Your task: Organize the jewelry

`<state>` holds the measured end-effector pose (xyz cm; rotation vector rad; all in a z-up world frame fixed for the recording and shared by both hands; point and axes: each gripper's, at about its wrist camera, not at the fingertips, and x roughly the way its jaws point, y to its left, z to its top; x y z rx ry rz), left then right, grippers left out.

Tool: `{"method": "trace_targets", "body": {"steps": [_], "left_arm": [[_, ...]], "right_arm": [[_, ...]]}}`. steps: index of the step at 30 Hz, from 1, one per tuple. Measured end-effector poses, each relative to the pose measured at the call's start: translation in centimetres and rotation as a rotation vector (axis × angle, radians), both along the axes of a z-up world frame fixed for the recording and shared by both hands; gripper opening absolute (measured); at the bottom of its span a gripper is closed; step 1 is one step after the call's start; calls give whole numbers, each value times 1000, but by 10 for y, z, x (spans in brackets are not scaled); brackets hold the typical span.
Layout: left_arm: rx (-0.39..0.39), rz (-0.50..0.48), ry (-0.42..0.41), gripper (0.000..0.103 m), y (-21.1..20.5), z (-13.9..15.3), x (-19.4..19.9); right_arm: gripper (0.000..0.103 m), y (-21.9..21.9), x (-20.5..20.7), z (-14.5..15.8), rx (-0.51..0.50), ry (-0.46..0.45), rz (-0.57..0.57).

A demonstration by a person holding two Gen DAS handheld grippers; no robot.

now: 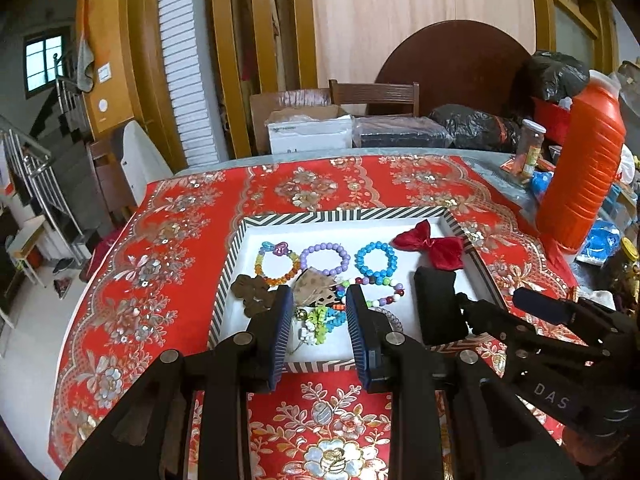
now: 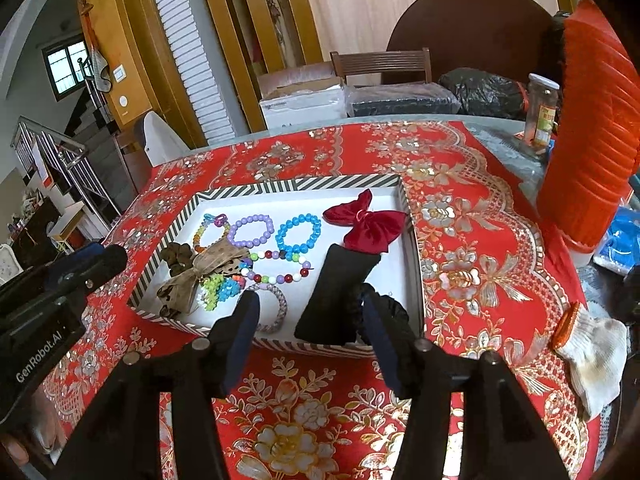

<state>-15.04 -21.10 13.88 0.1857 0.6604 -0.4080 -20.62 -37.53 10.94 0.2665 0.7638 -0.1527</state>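
A striped-rimmed tray (image 1: 236, 256) (image 2: 168, 224) with a white floor lies on the red cloth. At its back, in a row, sit a multicolour bracelet (image 1: 276, 262), a purple one (image 1: 325, 258) and a blue one (image 1: 376, 258), with a red bow (image 2: 366, 226) to their right. Nearer lie a bead string (image 2: 280, 268), a brown bow (image 2: 200, 270), a bright bead clump (image 1: 322, 320) and a black cushion (image 2: 336, 292). My left gripper (image 1: 320, 320) hovers open above the clump, holding nothing. My right gripper (image 2: 312, 320) stands open over the cushion's near end, pads clear of it.
A tall orange bottle (image 1: 580, 168) and a glass jar (image 1: 532, 148) stand at the right of the table. A white glove (image 2: 592, 356) lies right of the tray. A black scrunchie (image 2: 396, 312) sits in the tray's near right corner. Boxes and a chair (image 1: 374, 94) stand behind.
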Motion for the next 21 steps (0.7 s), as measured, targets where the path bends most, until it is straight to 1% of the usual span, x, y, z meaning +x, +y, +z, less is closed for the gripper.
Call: {"method": "trace_targets", "body": {"steps": [4,12,21], "left_arm": [[6,2,-12,25,0,2,-3],[-8,-1,-43,25,1,5,-13],[-1,-13,-40,25,-3,3,-17]], "right_arm": [[57,2,-1,-1,0,8,6],[57,9,-3,3,-12,4,27],[57,9,-5,4,-21,11,30]]}}
